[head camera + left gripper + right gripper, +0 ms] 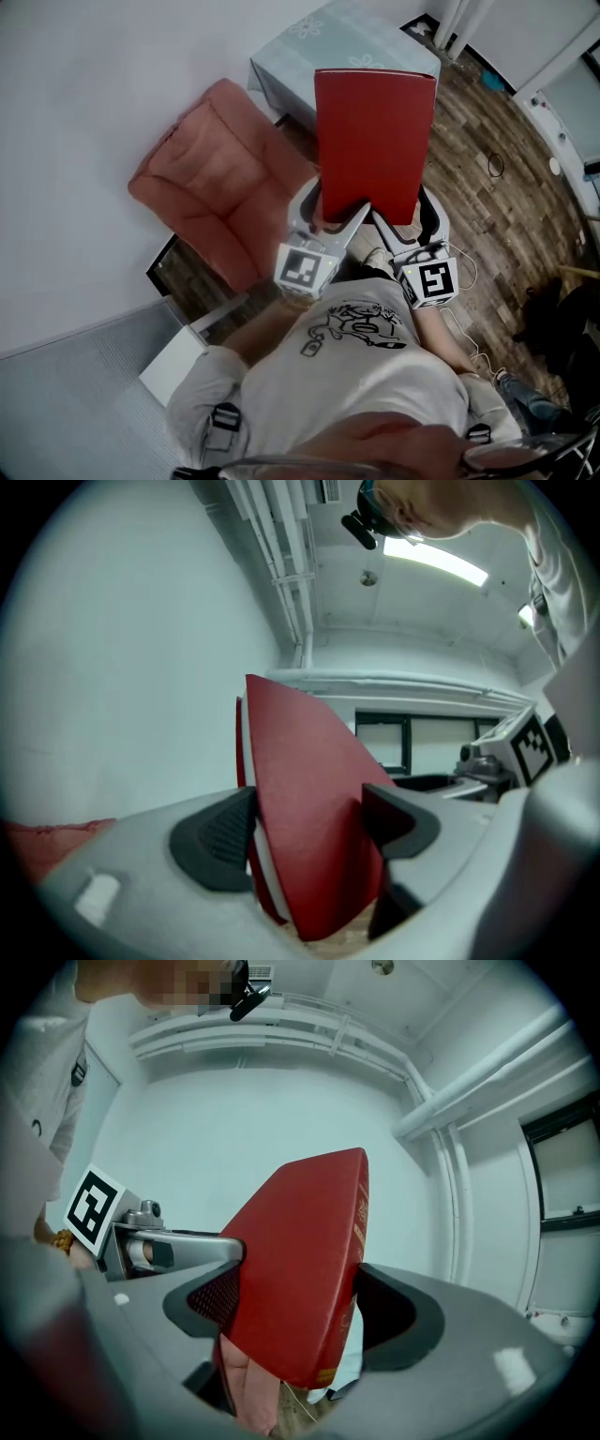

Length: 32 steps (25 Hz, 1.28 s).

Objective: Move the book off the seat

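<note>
Book (pixel 375 141): red hardback, held upright in the air by its lower edge; clear of the armchair (pixel 220 187) (the seat, at 9 o'clock of it); touching no surface.
Left tongs (pixel 309 832): clamped on the book's lower left part, one pad against each cover.
Right tongs (pixel 295 1302): likewise gripping the lower right part, near the spine.
Tabletop (pixel 323 42): pale cloth, at 12 o'clock beyond the book.
Step, as judged: lift done, carry in hand; the next move likely calls for a forward reach to lay the book flat on a free surface, with both grips even so it does not twist.
</note>
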{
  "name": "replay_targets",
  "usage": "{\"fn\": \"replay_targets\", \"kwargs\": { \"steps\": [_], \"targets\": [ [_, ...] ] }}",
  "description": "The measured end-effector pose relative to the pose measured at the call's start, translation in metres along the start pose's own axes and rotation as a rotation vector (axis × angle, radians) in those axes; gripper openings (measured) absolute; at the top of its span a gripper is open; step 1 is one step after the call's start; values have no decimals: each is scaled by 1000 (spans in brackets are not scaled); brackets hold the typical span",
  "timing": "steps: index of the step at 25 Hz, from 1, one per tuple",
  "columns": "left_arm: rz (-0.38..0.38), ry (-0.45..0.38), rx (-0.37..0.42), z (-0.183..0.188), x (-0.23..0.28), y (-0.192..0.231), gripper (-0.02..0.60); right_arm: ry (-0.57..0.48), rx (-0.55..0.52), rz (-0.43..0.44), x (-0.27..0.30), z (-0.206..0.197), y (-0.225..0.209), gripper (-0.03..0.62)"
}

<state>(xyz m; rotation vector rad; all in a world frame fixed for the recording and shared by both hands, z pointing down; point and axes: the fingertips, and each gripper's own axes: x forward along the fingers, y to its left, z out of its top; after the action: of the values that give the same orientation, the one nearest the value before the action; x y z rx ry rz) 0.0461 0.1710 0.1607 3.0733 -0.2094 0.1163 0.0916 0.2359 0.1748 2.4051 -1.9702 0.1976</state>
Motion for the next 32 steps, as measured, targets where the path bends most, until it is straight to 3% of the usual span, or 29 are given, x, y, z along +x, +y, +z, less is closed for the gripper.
{"fn": "replay_targets", "kwargs": {
  "steps": [6, 16, 24, 32],
  "targets": [
    [-52, 12, 2, 4, 66, -53, 350, -15, 25, -41, -32, 1, -75, 385],
    [-136, -3, -4, -2, 131, -129, 350, -8, 31, -129, -87, -11, -156, 385],
    [-230, -3, 5, 2, 167, -173, 350, -27, 40, -216, -120, -10, -197, 385],
    [-297, 12, 4, -12, 193, -187, 350, -21, 65, -284, -128, -25, -221, 385]
  ]
}}
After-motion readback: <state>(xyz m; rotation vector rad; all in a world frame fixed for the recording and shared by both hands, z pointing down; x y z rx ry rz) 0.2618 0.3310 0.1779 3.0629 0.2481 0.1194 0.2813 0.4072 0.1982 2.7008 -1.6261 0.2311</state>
